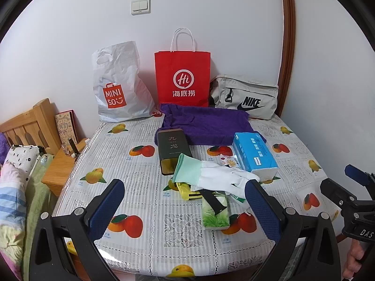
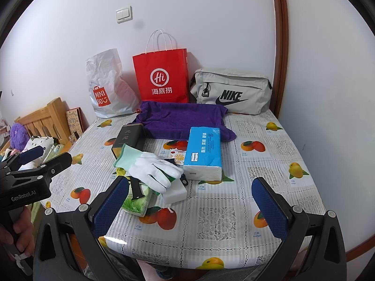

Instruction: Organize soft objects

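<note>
two hand-held grippers are held low over the near edge of the desk (image 1: 145, 210), both with blue-padded fingers spread wide and nothing between them. the left hand-held gripper (image 1: 185, 199) is aimed at a small heap just ahead; the right hand-held gripper (image 2: 189, 194) is held a little further right, so the heap is seen by its left finger.

at the top of the heap a white glove (image 1: 225, 178) with a mint-green cuff is draped, limp and creased, its fingertips reaching close to the left hand-held gripper's right finger. beneath it a green tissue pack (image 1: 215, 215) is seen, with a black strap (image 2: 134, 188) laid across it, a yellow cloth piece (image 1: 185, 190) beside it, and a white block (image 2: 174, 193) under the glove's fingers. a blue tissue pack (image 2: 204, 154) lies just right of the glove, and a dark tin (image 1: 172, 151) is touched by the cuff. further back a folded purple towel (image 2: 182, 119) is spread, and against the wall a white plastic bag (image 1: 119, 84), a red paper bag (image 1: 182, 77) and a grey pouch (image 2: 232, 92) are stood.
</note>
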`<act>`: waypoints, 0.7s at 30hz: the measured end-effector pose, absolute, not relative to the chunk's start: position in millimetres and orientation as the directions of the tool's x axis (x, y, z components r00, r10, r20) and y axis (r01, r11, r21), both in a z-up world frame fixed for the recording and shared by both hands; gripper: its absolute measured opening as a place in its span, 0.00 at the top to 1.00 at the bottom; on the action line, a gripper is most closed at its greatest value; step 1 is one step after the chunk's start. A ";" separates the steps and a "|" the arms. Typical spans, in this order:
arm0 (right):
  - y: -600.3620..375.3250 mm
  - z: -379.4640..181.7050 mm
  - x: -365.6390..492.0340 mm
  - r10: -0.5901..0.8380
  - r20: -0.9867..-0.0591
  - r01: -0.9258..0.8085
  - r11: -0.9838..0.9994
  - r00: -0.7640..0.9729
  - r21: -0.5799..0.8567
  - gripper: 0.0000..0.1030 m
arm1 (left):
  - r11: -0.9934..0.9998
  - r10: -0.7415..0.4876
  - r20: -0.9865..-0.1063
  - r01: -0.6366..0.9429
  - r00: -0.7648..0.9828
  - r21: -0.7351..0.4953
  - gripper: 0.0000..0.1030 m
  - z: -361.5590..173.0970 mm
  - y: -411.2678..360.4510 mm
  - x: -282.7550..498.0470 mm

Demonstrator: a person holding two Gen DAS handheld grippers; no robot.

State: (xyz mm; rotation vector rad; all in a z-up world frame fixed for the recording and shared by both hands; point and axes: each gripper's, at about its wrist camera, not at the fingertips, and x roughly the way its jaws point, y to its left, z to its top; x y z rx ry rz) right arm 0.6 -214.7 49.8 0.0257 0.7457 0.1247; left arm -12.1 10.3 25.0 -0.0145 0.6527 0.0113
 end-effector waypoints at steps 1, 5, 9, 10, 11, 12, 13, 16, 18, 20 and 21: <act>-214.3 50.0 0.1 0.121 -0.675 -0.104 0.992 0.727 0.067 0.00 | 1.000 0.008 -0.607 -0.016 0.795 -0.008 0.00 24.8 10.2 -12.2; -214.3 50.1 0.0 0.122 -0.674 -0.104 0.992 0.728 0.067 0.00 | 1.000 0.006 -0.608 -0.015 0.794 -0.010 0.00 25.8 11.0 -12.6; -214.3 50.5 0.1 0.122 -0.674 -0.104 0.992 0.728 0.067 0.00 | 1.000 0.002 -0.607 -0.012 0.795 -0.013 0.00 26.6 11.9 -12.9; -214.3 50.4 -0.1 0.121 -0.674 -0.103 0.992 0.729 0.067 0.00 | 1.000 0.003 -0.606 -0.013 0.795 -0.013 0.00 24.2 11.2 -12.7; -214.3 50.2 -0.2 0.122 -0.673 -0.104 0.992 0.729 0.067 0.00 | 1.000 0.003 -0.605 -0.013 0.796 -0.013 0.00 24.2 11.6 -12.5; -214.5 50.3 0.3 0.123 -0.673 -0.105 0.992 0.729 0.067 0.00 | 1.000 0.004 -0.606 -0.013 0.795 -0.012 0.00 23.7 11.1 -12.4; -214.3 50.2 -0.1 0.122 -0.674 -0.104 0.992 0.729 0.067 0.00 | 1.000 0.005 -0.606 -0.015 0.795 -0.011 0.00 23.5 11.0 -12.7; -214.1 50.7 -0.2 0.123 -0.673 -0.105 0.992 0.729 0.067 0.00 | 1.000 0.006 -0.607 -0.015 0.795 -0.010 0.00 24.7 12.0 -12.9; -214.2 50.6 -0.3 0.121 -0.673 -0.105 0.992 0.730 0.066 0.00 | 1.000 0.006 -0.606 -0.016 0.795 -0.011 0.00 24.2 11.5 -13.1; -214.4 50.5 -0.4 0.122 -0.673 -0.104 0.992 0.730 0.067 0.00 | 1.000 0.007 -0.607 -0.015 0.795 -0.008 0.00 24.4 11.8 -13.2; -214.4 50.5 -0.4 0.122 -0.673 -0.104 0.992 0.730 0.067 0.00 | 1.000 0.008 -0.606 -0.017 0.796 -0.008 0.00 23.8 11.5 -13.5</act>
